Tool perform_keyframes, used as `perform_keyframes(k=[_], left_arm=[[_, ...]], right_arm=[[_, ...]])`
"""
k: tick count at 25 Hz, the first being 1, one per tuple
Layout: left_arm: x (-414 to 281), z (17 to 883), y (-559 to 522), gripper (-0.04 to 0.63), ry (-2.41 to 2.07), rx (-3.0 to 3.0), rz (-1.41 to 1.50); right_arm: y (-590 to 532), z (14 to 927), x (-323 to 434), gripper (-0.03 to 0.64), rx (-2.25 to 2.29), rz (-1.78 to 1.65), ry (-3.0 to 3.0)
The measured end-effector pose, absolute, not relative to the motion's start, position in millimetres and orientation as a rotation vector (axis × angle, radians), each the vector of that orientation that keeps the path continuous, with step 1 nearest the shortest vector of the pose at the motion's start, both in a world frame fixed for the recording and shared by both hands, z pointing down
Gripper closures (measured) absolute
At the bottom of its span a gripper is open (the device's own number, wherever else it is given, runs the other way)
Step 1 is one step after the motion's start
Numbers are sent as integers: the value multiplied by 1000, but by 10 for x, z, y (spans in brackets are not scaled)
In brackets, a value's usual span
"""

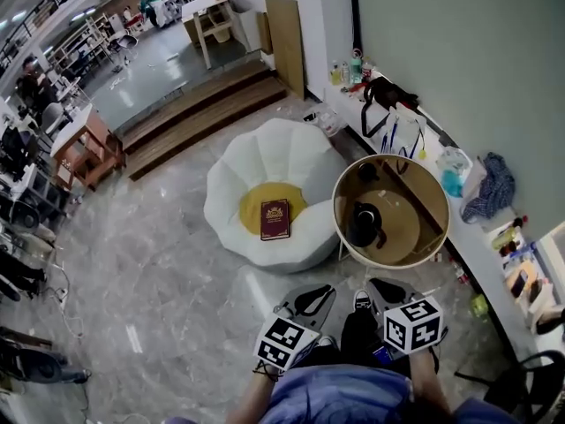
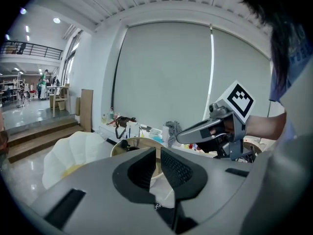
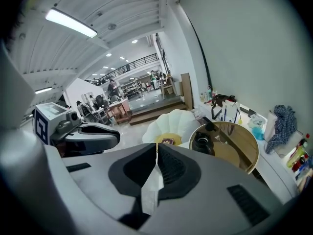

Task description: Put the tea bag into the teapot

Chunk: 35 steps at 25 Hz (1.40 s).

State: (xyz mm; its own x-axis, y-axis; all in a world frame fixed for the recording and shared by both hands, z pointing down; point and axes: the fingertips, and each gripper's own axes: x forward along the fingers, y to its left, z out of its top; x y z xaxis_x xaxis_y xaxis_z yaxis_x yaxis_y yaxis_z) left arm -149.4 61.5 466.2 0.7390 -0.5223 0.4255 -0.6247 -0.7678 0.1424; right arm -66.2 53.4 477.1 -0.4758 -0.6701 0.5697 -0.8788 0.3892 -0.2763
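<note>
The right tongs (image 3: 157, 147) are closed on the tea bag (image 3: 150, 190), a thin white strip pinched at the tips and trailing back between the jaws; the left tongs (image 2: 158, 151) stand a slit apart, with nothing in them that I can make out; both are held close to the person's body, well apart from the round table (image 1: 408, 228). The teapot (image 1: 363, 223), dark and squat, stands on the table's left side, near the edge that faces the white seat (image 1: 265, 170); whether its lid is on I cannot tell. The step in hand looks like the carry to the pot, hardly begun. To do it well, the right grip should be firm, since the bag is flat and light and could slip or swing; it should come over the table's left edge and straight above the pot's mouth before going down; if a lid is on, the left tongs should lift it off first; release only once the bag hangs inside the opening.
</note>
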Motion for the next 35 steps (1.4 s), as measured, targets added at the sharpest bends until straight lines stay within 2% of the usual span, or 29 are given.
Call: perform_keyframes(k=[13, 35], left_arm=[[-1350, 4622, 1224, 560, -771, 2737, 513], [-1082, 4597, 1462, 560, -681, 2807, 518]], right_arm=[[1232, 4736, -717, 592, 1394, 757, -2268], [1551, 4686, -515, 597, 1483, 735, -2251]])
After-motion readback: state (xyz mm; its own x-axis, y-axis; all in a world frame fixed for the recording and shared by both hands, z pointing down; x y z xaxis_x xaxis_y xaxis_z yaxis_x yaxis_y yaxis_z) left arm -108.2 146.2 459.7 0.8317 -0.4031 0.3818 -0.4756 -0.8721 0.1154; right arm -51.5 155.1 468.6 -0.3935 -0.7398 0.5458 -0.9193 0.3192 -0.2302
